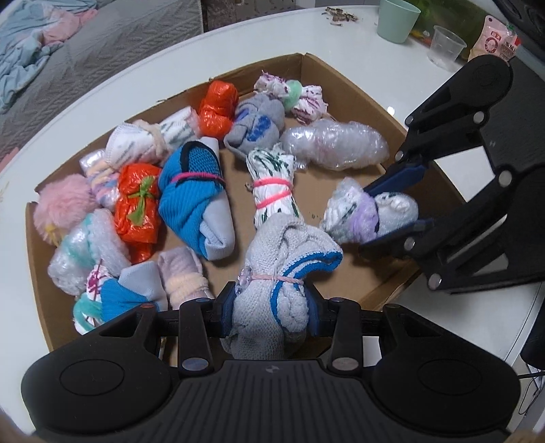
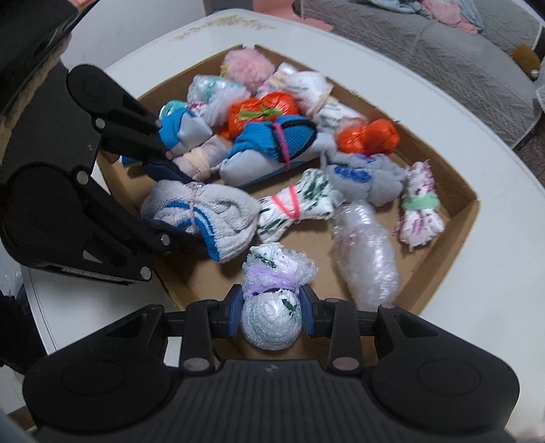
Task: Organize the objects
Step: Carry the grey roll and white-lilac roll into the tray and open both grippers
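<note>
Roughly fifteen tied bundles, some overlapping, fill one cardboard box (image 1: 344, 73); left gripper (image 1: 270, 303) jaws clamp a grey sock bundle (image 1: 289, 245), right gripper (image 2: 270, 306) jaws clamp a bubble-wrap bundle (image 2: 272, 317).

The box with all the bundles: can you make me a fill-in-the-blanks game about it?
1. The left gripper is shut on a grey knit bundle trimmed in ____.
2. The right gripper is shut on a bubble-wrap bundle tied with a ____ band.
3. All the bundles lie in a ____ box.
4. The white table holds a ____ cup.

Answers: blue; purple; cardboard; green
</note>
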Demonstrator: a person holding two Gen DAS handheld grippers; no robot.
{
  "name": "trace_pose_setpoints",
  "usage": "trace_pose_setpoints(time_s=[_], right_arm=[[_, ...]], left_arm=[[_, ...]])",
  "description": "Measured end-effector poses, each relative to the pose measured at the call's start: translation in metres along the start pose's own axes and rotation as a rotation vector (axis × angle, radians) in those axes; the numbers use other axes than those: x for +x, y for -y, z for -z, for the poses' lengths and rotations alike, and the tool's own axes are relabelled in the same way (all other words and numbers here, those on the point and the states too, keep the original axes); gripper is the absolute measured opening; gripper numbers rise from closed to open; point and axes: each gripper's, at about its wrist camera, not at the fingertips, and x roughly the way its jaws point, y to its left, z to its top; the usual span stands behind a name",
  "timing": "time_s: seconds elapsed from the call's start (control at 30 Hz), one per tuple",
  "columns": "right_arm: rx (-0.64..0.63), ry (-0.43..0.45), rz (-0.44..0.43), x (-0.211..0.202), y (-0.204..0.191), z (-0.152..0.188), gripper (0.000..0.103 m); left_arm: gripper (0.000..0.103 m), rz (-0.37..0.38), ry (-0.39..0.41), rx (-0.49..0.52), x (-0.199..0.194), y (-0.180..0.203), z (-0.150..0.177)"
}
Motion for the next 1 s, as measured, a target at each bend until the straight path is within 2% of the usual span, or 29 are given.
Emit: trace_pose_setpoints(time_s=[0.23,0.5,0.6,0.77,0.8,0.87,0.9,0.93,0.97,1.0], right_arm=[[-0.021,-0.042,-0.030,0.006,-0.010,0.005,0.032],[-0.106,-0.103,-0.142,0.002,-0.037,0.021,0.033],[-0.176,-0.113,-0.154,-0.003,-0.049,0.033,0.033],[-0.250,-0.083,-0.129,-0.011,-0.055,0.043,0.033],[-0.267,-0.081,-0.118,-0.011,-0.056,0.044,0.033],[-0.286,-0.071,-0.093,-0.012,-0.057,0.045,0.035],[-0.287,-0.070,-0.083,-0.012,-0.056,0.045,0.040],[-0.283,-0.074,-0.079,-0.012,-0.055,0.045,0.044],[-0.280,-0.077,-0.082,-0.012,-0.053,0.045,0.047],[-0.278,-0.082,-0.082,-0.013,-0.052,0.045,0.054]], left_arm=[[0.047,-0.007,-0.035,0.021,-0.001,0.009,0.009],[0.047,0.046,-0.111,0.027,-0.013,0.024,0.043],[0.047,0.091,-0.095,0.124,-0.019,0.034,0.053],[0.049,0.076,-0.072,0.240,-0.022,0.036,0.045],[0.050,0.063,-0.060,0.273,-0.022,0.039,0.043],[0.061,0.059,-0.050,0.294,-0.022,0.041,0.042],[0.072,0.064,-0.050,0.297,-0.022,0.042,0.041],[0.078,0.072,-0.048,0.304,-0.022,0.043,0.041],[0.078,0.067,-0.048,0.310,-0.022,0.044,0.043],[0.082,0.054,-0.049,0.312,-0.022,0.044,0.044]])
